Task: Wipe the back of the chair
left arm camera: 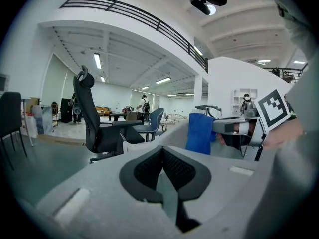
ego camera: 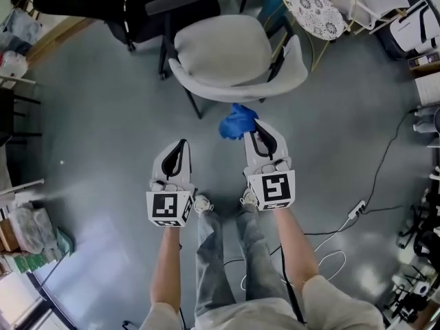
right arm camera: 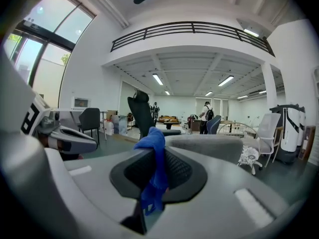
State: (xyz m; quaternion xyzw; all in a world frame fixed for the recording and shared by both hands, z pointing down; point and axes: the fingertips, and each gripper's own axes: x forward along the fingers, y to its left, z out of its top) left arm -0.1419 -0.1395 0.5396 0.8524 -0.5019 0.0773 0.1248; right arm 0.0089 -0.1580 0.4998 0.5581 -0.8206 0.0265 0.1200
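Note:
A light grey shell chair (ego camera: 230, 57) stands just ahead of me, its curved back (ego camera: 237, 89) turned toward me. My right gripper (ego camera: 257, 124) is shut on a blue cloth (ego camera: 237, 122), which bunches at its tip just below the chair's back rim. In the right gripper view the blue cloth (right arm camera: 154, 171) hangs between the closed jaws, with the chair back (right arm camera: 207, 146) beyond. My left gripper (ego camera: 181, 144) is shut with nothing in it, held lower left of the chair. In the left gripper view the cloth (left arm camera: 200, 132) and the right gripper (left arm camera: 239, 128) show to the right.
A black office chair (ego camera: 130, 5) stands behind the grey chair on the left, and a wire chair with a lace cushion (ego camera: 315, 11) at the back right. Cables and a power strip (ego camera: 356, 210) lie on the grey floor at right. Shelving and bags (ego camera: 27, 229) line the left edge.

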